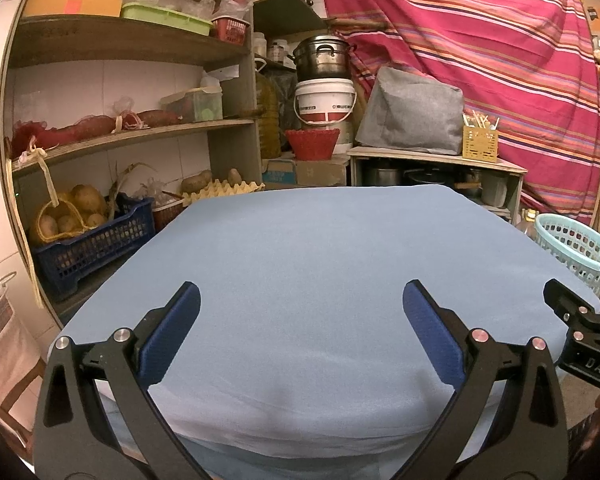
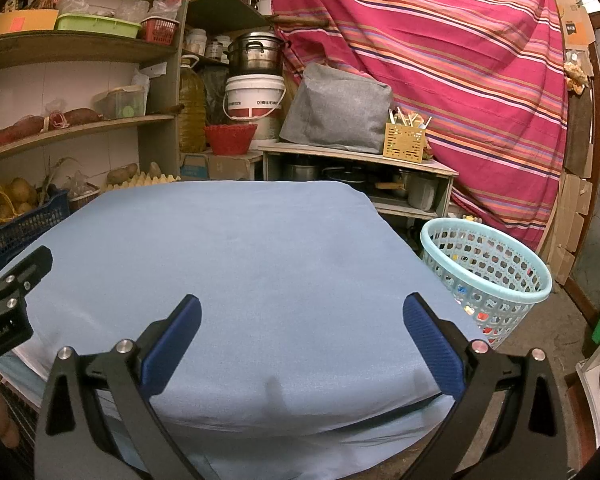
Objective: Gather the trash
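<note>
A table under a light blue cloth [image 1: 308, 248] [image 2: 236, 240] fills the middle of both views, and I see no trash lying on it. A pale turquoise perforated basket [image 2: 486, 280] [image 1: 572, 244] stands on the floor off the table's right side, with small coloured bits showing through its holes. My left gripper [image 1: 300, 300] hovers open over the near edge of the cloth, nothing between its blue pads. My right gripper [image 2: 302, 312] is likewise open and empty over the near right part. Each gripper's black finger shows at the edge of the other's view.
Wooden shelves [image 1: 132, 128] at the left hold potatoes, a dark blue crate [image 1: 88, 244] and egg trays. Behind the table stand a white bucket [image 2: 254, 96], a red bowl [image 2: 230, 138], a grey covered box [image 2: 340, 110] on a low cabinet, and a striped red curtain [image 2: 440, 60].
</note>
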